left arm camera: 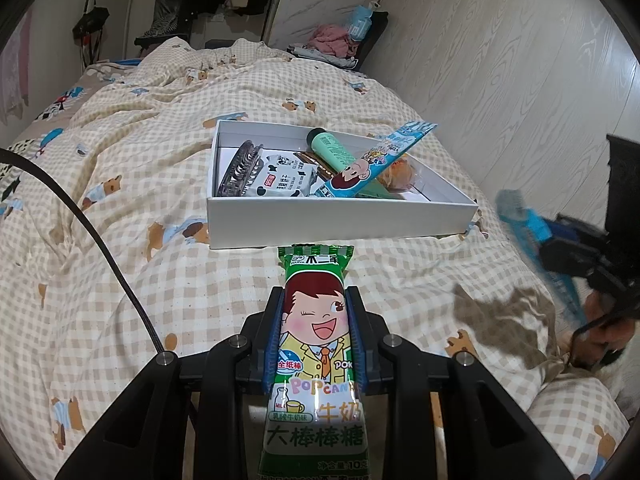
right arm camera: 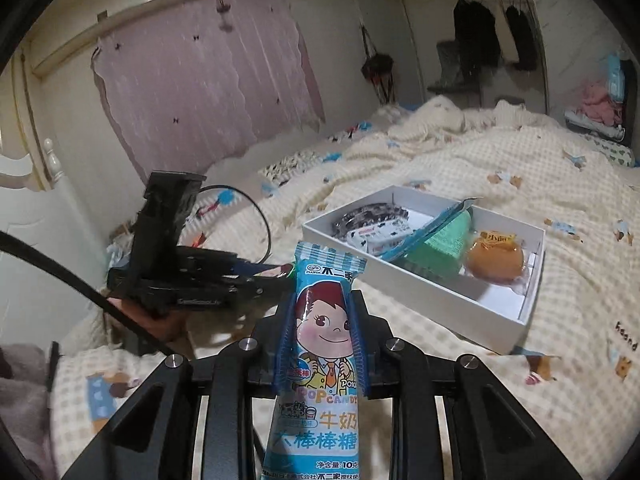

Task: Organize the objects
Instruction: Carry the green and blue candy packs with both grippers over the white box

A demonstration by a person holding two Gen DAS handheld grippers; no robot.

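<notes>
Right tool (right arm camera: 320, 320) clamps a blue lollipop packet (right arm camera: 322, 344) near white box (right arm camera: 496, 320).

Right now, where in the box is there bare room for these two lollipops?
In the white box, bare floor shows at the corner near the orange bun. The middle is crowded: green tube, blue lollipop lying across it, milk packet, hair clip. Both tools are shut: left on the green lollipop, right on a blue one.

Box (left arm camera: 336, 220) sits on the bed (left arm camera: 120, 184). Inside it: hair clip (left arm camera: 240, 168) at left, snack packet (left arm camera: 282, 180) beside it, tube (left arm camera: 332, 150) toward the middle, bun (left arm camera: 398, 174) at right. A candy wrapper (left arm camera: 372, 162) lies slantwise across the tube, one end overhanging the box rim.
</notes>
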